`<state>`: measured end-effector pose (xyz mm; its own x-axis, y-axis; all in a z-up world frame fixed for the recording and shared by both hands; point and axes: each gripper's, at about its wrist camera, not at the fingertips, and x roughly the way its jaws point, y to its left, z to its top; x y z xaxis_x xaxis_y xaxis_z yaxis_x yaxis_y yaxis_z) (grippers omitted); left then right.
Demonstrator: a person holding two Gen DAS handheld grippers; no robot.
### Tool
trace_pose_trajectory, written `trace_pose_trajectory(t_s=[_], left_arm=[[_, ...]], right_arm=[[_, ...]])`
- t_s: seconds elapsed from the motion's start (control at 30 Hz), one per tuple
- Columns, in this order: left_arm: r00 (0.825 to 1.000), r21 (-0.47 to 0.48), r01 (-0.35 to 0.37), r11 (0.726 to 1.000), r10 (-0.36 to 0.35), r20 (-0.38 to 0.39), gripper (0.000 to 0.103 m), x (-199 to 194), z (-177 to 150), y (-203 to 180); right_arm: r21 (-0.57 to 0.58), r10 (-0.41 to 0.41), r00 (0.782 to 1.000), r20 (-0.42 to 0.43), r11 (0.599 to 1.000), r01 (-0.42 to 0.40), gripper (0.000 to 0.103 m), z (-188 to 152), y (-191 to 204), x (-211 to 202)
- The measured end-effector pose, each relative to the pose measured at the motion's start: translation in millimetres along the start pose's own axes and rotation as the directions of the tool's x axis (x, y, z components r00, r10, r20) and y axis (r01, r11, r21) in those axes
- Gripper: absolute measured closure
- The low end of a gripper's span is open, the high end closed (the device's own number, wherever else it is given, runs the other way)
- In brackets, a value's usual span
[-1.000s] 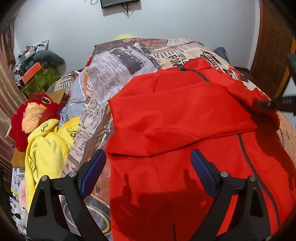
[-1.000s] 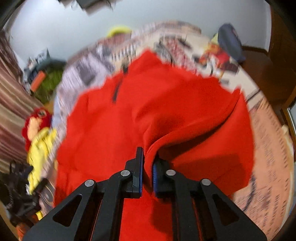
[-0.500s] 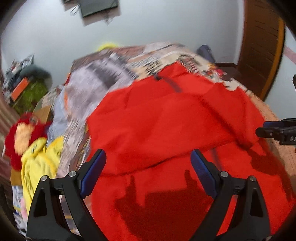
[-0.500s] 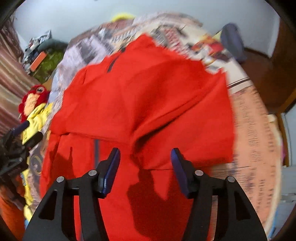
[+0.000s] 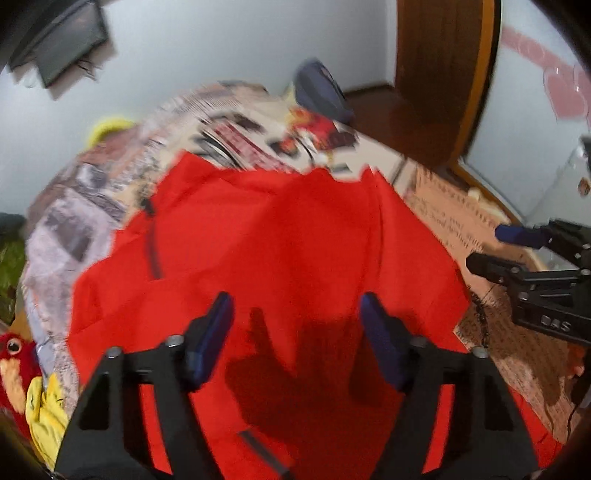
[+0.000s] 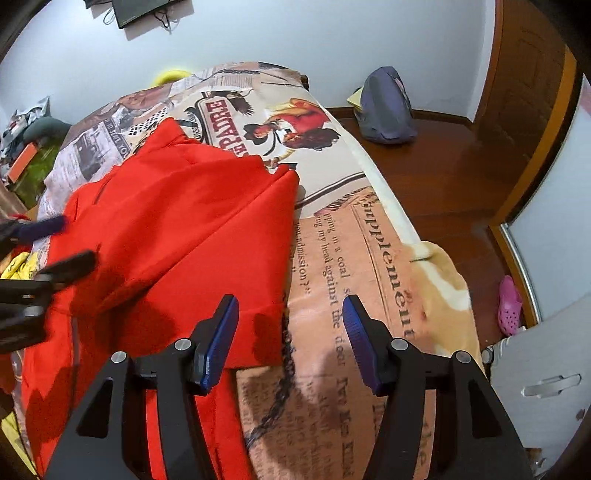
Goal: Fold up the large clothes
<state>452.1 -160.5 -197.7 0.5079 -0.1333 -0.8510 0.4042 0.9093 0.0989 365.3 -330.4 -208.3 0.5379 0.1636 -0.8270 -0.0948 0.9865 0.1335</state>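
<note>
In the left wrist view, the red garment (image 5: 280,258) lies on the bed (image 5: 443,221), its long axis running away toward the wall, zipper end farthest. The left tool (image 5: 295,332) hovers above it, jaws closing, nothing between them. The right wrist view shows the right tool (image 6: 290,338) apart, empty, over the garment's folded right edge, plus a backpack (image 6: 386,107) on the floor.

Home bedroom. A bed (image 6: 369,236) with a newspaper-print cover fills the middle of the frame. Plain pale wall behind with a dark wall-mounted screen (image 6: 144,11) at upper left, glossy wooden floor (image 6: 450,173) and brown wooden door (image 6: 532,74) at right. A purple bag (image 6: 386,107) on the floor, a pink clog (image 6: 509,306) at right edge, a red plush toy (image 5: 14,362) at lower left.
</note>
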Motion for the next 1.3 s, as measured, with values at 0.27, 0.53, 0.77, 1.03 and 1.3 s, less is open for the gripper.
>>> trace_pose_trajectory(t_s=[0.27, 0.53, 0.77, 1.03, 1.3], left_arm=[[0.997, 0.148, -0.020, 0.989, 0.030, -0.069, 0.036, 58, 4, -41], [0.998, 0.031, -0.045, 0.998, 0.047, -0.045, 0.100, 65, 28, -27], [0.986, -0.192, -0.038, 0.981, 0.068, 0.154, 0.100, -25, 16, 60], [0.991, -0.337, -0.040, 0.941, 0.080, 0.105, 0.096, -71, -83, 141], [0.974, -0.495, -0.208, 0.843, 0.135, -0.180, 0.092, -22, -205, 206]], right_arm=[[-0.028, 0.009, 0.998, -0.058, 1.000, -0.011, 0.048, -9, -3, 36], [-0.111, -0.051, 0.998, -0.027, 0.993, 0.048, 0.046, -16, 9, 41], [-0.141, -0.089, 0.995, -0.039, 0.987, 0.083, 0.046, -19, 13, 45], [-0.134, -0.138, 0.988, -0.071, 0.983, 0.128, 0.045, -19, 22, 47], [-0.117, -0.184, 0.975, -0.121, 0.978, 0.170, 0.047, -17, 28, 41]])
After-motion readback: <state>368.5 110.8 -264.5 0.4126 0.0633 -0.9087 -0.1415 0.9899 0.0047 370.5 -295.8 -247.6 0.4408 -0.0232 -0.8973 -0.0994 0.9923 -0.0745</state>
